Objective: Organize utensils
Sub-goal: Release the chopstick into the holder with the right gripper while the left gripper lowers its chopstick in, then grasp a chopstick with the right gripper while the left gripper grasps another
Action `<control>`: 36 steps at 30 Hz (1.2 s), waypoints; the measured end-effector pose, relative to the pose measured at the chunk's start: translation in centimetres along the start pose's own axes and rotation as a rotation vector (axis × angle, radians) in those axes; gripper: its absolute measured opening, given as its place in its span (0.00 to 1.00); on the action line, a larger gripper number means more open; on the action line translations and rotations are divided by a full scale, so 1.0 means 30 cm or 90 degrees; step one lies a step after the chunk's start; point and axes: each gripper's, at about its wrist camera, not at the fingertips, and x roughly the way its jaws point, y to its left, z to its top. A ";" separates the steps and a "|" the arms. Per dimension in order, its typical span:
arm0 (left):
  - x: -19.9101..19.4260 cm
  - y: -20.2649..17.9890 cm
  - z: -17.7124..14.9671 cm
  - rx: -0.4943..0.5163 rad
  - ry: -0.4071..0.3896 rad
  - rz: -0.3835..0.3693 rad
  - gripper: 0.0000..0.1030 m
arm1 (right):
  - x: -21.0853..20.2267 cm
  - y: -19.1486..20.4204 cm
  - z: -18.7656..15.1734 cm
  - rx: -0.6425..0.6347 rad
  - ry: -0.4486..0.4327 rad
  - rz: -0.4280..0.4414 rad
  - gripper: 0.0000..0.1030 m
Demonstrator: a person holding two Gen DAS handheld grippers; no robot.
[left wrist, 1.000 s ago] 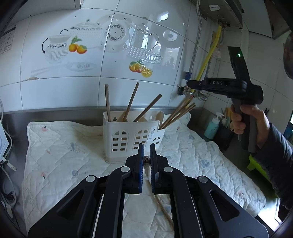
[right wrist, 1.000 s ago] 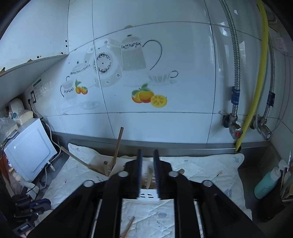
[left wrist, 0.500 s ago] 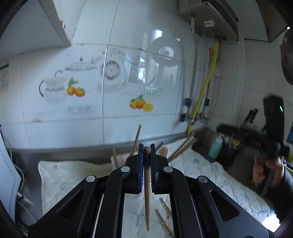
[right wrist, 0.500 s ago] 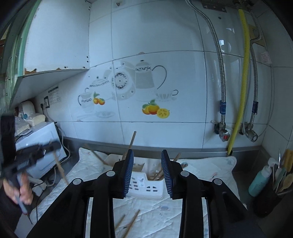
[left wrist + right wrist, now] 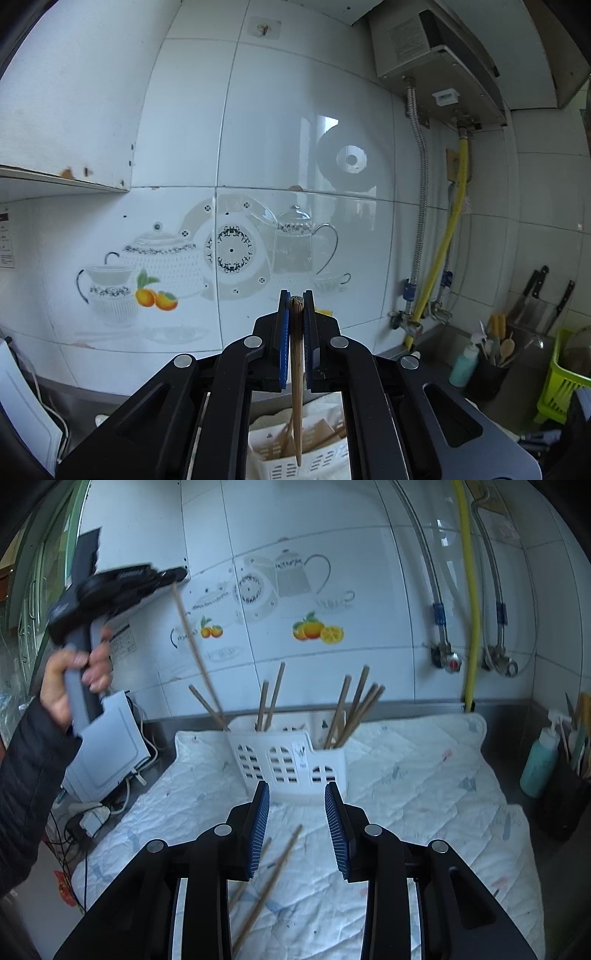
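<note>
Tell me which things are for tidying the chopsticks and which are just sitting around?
For the job:
- left tongs gripping a chopstick
- white holder
- loose chopsticks on the cloth
- open right tongs

Just sitting around:
- teal bottle
- yellow hose
- knives

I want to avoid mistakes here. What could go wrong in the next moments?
The left gripper pinches its chopstick only at the top end, so it may swing and miss the white holder. That holder already carries leaning chopsticks that could block entry. The open right gripper might push the loose chopsticks across the cloth.
</note>
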 end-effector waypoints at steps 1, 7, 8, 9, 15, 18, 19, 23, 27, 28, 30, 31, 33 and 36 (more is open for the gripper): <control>0.021 -0.004 -0.002 0.006 -0.001 0.005 0.04 | 0.005 0.000 -0.015 -0.003 0.004 -0.003 0.30; 0.146 0.001 -0.052 0.012 0.021 0.026 0.04 | 0.041 -0.010 -0.071 -0.004 0.025 -0.002 0.30; 0.160 0.006 -0.063 0.008 0.028 0.026 0.04 | 0.045 -0.012 -0.074 -0.002 0.027 0.000 0.30; 0.173 0.011 -0.073 0.004 0.034 0.027 0.04 | 0.048 -0.012 -0.077 -0.001 0.028 0.001 0.30; 0.228 0.036 -0.140 -0.012 0.081 0.023 0.05 | 0.063 -0.008 -0.098 0.001 0.038 0.004 0.30; 0.237 0.027 -0.161 0.003 0.097 0.016 0.05 | 0.072 0.005 -0.115 0.001 0.048 0.005 0.30; 0.237 0.022 -0.165 0.005 0.101 0.017 0.09 | 0.072 0.008 -0.121 0.001 0.051 0.006 0.30; 0.217 0.012 -0.160 0.005 0.099 0.010 0.21 | 0.065 0.028 -0.157 0.006 0.060 0.005 0.30; 0.156 0.003 -0.140 0.005 0.077 0.009 0.47 | 0.054 0.052 -0.212 0.017 0.081 0.011 0.30; 0.138 0.002 -0.136 0.004 0.073 0.006 0.47 | 0.052 0.063 -0.230 0.013 0.087 0.006 0.30; 0.093 0.004 -0.134 -0.003 0.071 0.005 0.47 | 0.047 0.085 -0.265 0.007 0.098 -0.001 0.30; 0.070 0.005 -0.136 -0.005 0.070 0.005 0.49 | 0.045 0.094 -0.285 0.012 0.104 0.002 0.30; 0.014 0.008 -0.148 -0.006 0.067 0.011 0.53 | 0.048 0.114 -0.326 0.021 0.119 0.010 0.30; -0.077 0.018 -0.184 -0.009 0.074 0.019 0.54 | 0.064 0.151 -0.386 0.019 0.140 0.003 0.30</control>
